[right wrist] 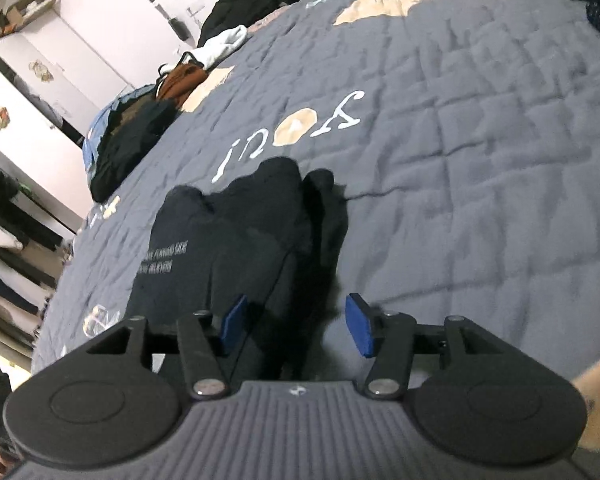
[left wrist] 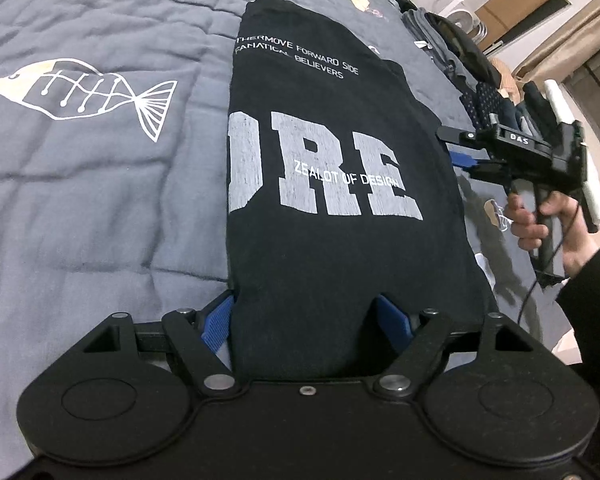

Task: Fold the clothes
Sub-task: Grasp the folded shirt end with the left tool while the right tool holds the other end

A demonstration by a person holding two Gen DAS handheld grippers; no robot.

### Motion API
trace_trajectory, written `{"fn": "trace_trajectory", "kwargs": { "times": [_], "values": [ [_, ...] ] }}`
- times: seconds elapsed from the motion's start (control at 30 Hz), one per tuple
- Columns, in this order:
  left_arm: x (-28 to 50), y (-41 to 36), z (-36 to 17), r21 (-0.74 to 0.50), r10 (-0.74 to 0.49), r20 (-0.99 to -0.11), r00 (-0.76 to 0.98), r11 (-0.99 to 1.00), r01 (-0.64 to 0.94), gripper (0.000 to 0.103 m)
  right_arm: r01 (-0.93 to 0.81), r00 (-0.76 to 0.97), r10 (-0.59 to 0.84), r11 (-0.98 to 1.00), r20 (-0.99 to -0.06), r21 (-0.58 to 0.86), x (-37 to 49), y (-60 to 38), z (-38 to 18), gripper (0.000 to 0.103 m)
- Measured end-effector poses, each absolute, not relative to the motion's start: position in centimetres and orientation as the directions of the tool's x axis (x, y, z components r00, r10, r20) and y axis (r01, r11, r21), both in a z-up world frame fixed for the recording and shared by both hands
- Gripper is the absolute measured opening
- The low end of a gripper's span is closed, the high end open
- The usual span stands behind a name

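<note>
A black T-shirt (left wrist: pixel 340 152) with large grey letters lies folded into a long strip on a grey-blue quilt (left wrist: pixel 100 200). My left gripper (left wrist: pixel 306 322) is at the shirt's near end, open, and the cloth runs in between its two blue pads (left wrist: pixel 218 324). My right gripper (left wrist: pixel 458 152), held by a person's hand (left wrist: pixel 540 220), is at the shirt's right edge. In the right wrist view the right gripper (right wrist: pixel 296 326) stands open. Its left pad is over the black T-shirt (right wrist: pixel 228 248) and its right pad over the quilt (right wrist: pixel 460 200).
A row of dark clothes (left wrist: pixel 460 64) lies along the far right side of the bed. More clothes piles (right wrist: pixel 132 140), a brown item (right wrist: pixel 184 78) and a white cloth (right wrist: pixel 224 44) lie at the bed's other edge. Hanging garments (right wrist: pixel 4 216) and a white wardrobe (right wrist: pixel 32 92) stand beyond.
</note>
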State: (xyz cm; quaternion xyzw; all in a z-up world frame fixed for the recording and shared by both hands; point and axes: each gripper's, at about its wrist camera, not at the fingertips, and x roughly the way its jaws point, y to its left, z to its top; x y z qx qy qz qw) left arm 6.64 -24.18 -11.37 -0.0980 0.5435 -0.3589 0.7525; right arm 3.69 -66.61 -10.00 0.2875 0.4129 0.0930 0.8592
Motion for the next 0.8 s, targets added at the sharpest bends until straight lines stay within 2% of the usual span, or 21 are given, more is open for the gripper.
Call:
{"fn": "trace_trajectory", "kwargs": {
  "times": [0.27, 0.33, 0.4, 0.77, 0.8],
  "values": [
    [6.7, -24.4, -11.5, -0.54, -0.649, -0.745, 0.152, 0.722, 0.433, 0.076, 0.075, 0.616, 0.449, 0.785, -0.647, 0.616, 6.6, -67.0, -11.7, 0.079],
    [6.8, -24.3, -11.5, -0.544, -0.652, -0.743, 0.153, 0.721, 0.429, 0.076, 0.062, 0.612, 0.454, 0.789, -0.648, 0.611, 7.3, -66.3, -11.8, 0.089],
    [6.8, -24.3, -11.5, -0.549, -0.655, -0.74, 0.154, 0.72, 0.425, 0.076, 0.049, 0.602, 0.476, 0.78, -0.641, 0.624, 8.0, -65.6, -11.7, 0.093],
    [7.0, -24.8, -11.3, -0.568, -0.679, -0.716, 0.16, 0.701, 0.431, 0.077, 0.024, 0.565, 0.542, 0.743, -0.622, 0.669, 10.4, -63.2, -11.7, 0.09],
    [7.0, -24.9, -11.2, -0.565, -0.679, -0.717, 0.16, 0.7, 0.438, 0.07, 0.025, 0.564, 0.545, 0.739, -0.62, 0.673, 10.4, -63.2, -11.7, 0.089]
  ]
}}
